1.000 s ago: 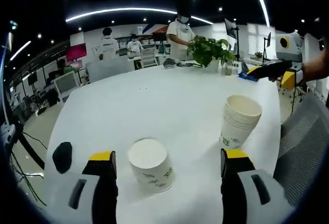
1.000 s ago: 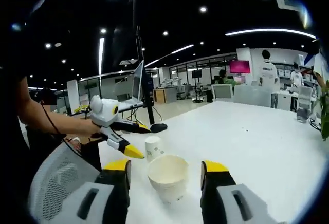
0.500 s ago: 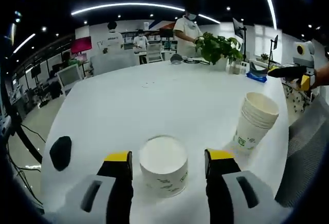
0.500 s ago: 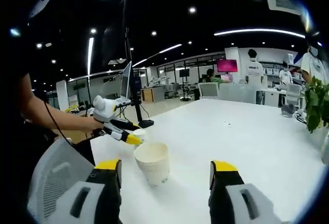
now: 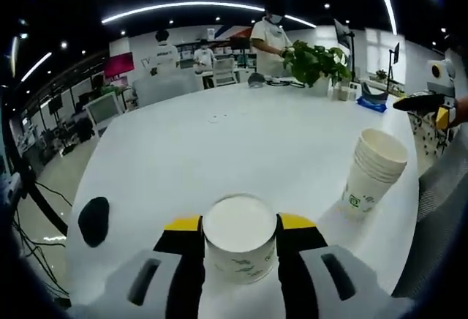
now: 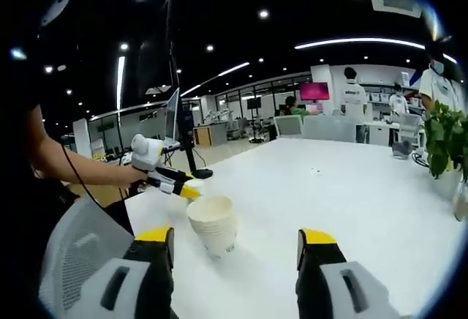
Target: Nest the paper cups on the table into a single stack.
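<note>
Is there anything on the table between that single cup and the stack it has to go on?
Nothing visible: bare white table lies between the single cup, gripped by the left hand-held gripper, and the stack.

Bright ceiling strips (image 5: 205,8) and spot lamps (image 6: 263,13) light the room against a dark ceiling. The white table (image 5: 241,136) glares, nearly washed out. Soft shadows sit under the cup stack (image 6: 212,225). Fisheye bending curves everything near the edges; the far background is slightly soft.

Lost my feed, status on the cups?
Left gripper shut on single cup. Right gripper open, clear of stack. Nothing between.
</note>
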{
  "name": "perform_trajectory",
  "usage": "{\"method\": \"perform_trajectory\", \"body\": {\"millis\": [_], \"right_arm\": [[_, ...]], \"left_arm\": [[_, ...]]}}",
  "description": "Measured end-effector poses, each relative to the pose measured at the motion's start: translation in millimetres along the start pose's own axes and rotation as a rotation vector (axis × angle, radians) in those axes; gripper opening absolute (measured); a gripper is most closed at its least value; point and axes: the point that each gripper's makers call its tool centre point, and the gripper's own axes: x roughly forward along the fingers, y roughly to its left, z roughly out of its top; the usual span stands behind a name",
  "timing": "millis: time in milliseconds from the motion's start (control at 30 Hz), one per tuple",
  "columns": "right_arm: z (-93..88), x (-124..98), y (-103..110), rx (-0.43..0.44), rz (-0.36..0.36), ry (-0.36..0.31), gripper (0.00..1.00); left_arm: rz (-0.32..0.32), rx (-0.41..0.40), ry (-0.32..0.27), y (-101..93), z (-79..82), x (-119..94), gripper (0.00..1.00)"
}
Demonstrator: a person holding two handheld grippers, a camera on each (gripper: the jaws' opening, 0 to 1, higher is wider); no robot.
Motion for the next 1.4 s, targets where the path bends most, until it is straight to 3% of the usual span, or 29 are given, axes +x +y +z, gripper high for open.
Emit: {"method": "perform_trajectory", "body": {"millis": [133, 333, 533, 633, 700, 867, 1033, 1133, 1167, 1400], "right_arm": [[3.4, 0.6, 3.1, 0.004, 0.004, -0.008, 0.68], [17.1, 3.9, 10.3, 0.013, 0.022, -0.045, 0.68], [29.4, 9.7, 21.7, 0.016, 0.059, -0.077, 0.66], [33.8, 13.3, 28.7, 0.015, 0.085, -0.087, 0.63], [35.3, 16.1, 33.3, 0.015, 0.104, -0.089, 0.62], [32.5, 23.8, 46.4, -0.006, 0.160, -0.072, 0.55], [31.7, 29.4, 60.5, -0.003, 0.218, -0.062, 0.55], [34.5, 30.4, 65.4, 0.021, 0.241, -0.074, 0.55], [37.2, 31.0, 67.5, 0.036, 0.251, -0.087, 0.54], [55.9, 31.1, 74.4, 0.076, 0.289, -0.162, 0.48]], "left_arm": [[0.000, -0.003, -0.011, -5.3, 9.9, -8.9, 0.36], [-0.042, -0.025, -0.040, -26.3, 44.0, -31.5, 0.36], [-0.085, -0.007, -0.076, -49.1, 88.8, -59.4, 0.36], [-0.120, -0.016, -0.124, -74.7, 123.7, -78.6, 0.36], [-0.141, -0.019, -0.141, -83.4, 134.7, -84.4, 0.36], [-0.218, -0.017, -0.174, -109.6, 152.9, -92.2, 0.36], [-0.291, -0.025, -0.205, -134.5, 166.2, -96.4, 0.36], [-0.338, -0.040, -0.221, -144.1, 170.3, -97.4, 0.36], [-0.385, -0.056, -0.246, -152.3, 175.4, -99.5, 0.36], [-0.454, -0.061, -0.272, -164.5, 180.7, -102.1, 0.36]]}}
